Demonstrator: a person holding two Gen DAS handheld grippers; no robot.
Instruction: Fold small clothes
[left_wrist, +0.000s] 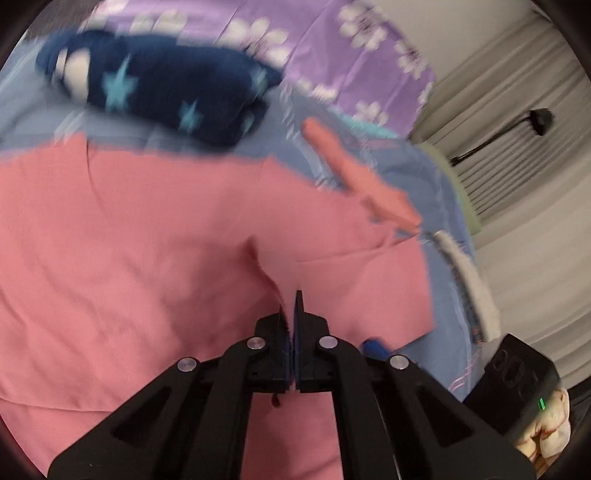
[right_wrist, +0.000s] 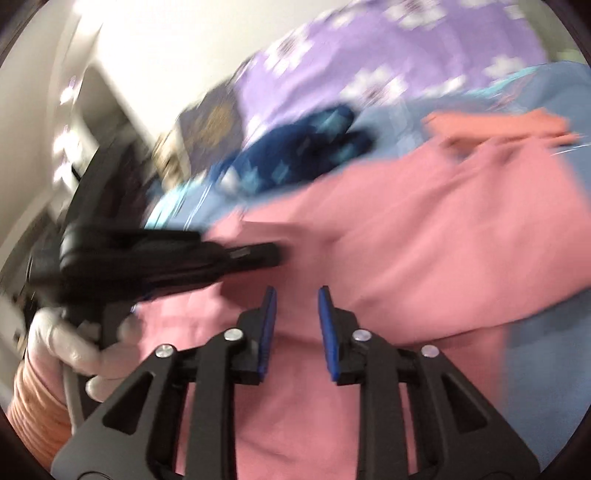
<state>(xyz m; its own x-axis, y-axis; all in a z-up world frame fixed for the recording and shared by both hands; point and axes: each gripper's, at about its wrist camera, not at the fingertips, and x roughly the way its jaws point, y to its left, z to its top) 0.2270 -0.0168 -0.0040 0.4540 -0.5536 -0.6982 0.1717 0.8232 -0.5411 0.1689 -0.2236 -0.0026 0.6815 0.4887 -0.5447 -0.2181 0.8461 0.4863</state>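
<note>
A pink garment (left_wrist: 147, 240) lies spread on a blue bedsheet (left_wrist: 436, 184); it also fills the right wrist view (right_wrist: 424, 229). My left gripper (left_wrist: 294, 299) is shut on a raised fold of the pink garment. It shows from the side in the right wrist view (right_wrist: 273, 254), low over the cloth. My right gripper (right_wrist: 297, 291) is open just above the pink garment, its blue pads (right_wrist: 327, 314) apart with nothing between them. An orange-pink strip of the garment (left_wrist: 362, 177) sticks up at its far edge.
A folded navy garment with light blue stars (left_wrist: 166, 96) lies beyond the pink one, also in the right wrist view (right_wrist: 303, 151). A purple floral cover (left_wrist: 332, 48) lies behind. A grey-white cloth (left_wrist: 469, 280) sits at the bed's right edge. Curtains (left_wrist: 517, 110) hang beyond.
</note>
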